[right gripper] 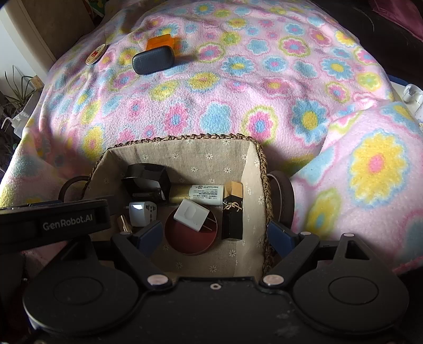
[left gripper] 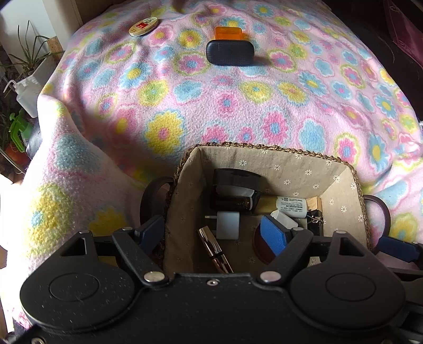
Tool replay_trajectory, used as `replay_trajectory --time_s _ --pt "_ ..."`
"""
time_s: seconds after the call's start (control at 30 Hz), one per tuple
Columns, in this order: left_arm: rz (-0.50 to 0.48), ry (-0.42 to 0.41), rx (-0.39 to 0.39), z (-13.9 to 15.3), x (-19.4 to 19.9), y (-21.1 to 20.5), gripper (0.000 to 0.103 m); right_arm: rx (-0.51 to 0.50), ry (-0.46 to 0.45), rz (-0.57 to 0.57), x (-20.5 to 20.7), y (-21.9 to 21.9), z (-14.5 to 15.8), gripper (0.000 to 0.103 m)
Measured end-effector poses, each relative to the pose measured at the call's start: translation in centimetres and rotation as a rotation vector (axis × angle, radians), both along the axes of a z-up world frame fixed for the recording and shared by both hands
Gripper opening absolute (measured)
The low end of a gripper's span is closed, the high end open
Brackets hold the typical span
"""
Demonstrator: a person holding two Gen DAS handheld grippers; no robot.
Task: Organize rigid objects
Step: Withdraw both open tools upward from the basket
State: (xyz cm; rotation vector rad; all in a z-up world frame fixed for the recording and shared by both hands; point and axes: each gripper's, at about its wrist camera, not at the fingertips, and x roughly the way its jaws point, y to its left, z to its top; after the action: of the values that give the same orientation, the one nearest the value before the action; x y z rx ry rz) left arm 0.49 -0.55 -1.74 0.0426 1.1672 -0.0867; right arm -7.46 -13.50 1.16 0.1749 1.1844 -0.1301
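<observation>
Both grippers pointed steeply down over the lined woven basket (left gripper: 267, 148), each straddling one side wall. The left gripper (left gripper: 212, 232) had one blue pad outside the basket's left wall and the other inside, above the contents; its jaws stood well apart and I could not tell whether they pressed the wall. The right gripper (right gripper: 214, 234) mirrored this over the right wall (one pad inside, one outside by the dark handle loop (right gripper: 284, 198)), likewise wide and with contact unclear.

The basket sat on the flowered fleece blanket (left gripper: 238, 105). Inside lay a black box (right gripper: 148, 177), a white-labelled tube (right gripper: 201, 194), a black and gold lipstick (right gripper: 232, 211), a white travel adapter (right gripper: 141, 213), a white charger plug (right gripper: 191, 214) resting across a round red tin (right gripper: 190, 238), and a slim rose-gold tube (left gripper: 214, 248).

Well away across the blanket lay a dark oval case (left gripper: 230, 51) touching an orange box (left gripper: 228, 33) behind it, with a round badge tin (left gripper: 144, 26) off to their left.

Only the left view showed the rose-gold tube's full length; only the right view showed the lipstick's logo and the left gripper's branded body.
</observation>
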Motion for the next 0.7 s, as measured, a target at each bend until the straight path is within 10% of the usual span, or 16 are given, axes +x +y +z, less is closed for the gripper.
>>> replay_trajectory --time_s 0.7 --pt "0.044 -0.063 -0.043 1.1 -0.3 0.8 0.077 -0.023 -0.02 0.013 0.0 0.4 0.4 0.09"
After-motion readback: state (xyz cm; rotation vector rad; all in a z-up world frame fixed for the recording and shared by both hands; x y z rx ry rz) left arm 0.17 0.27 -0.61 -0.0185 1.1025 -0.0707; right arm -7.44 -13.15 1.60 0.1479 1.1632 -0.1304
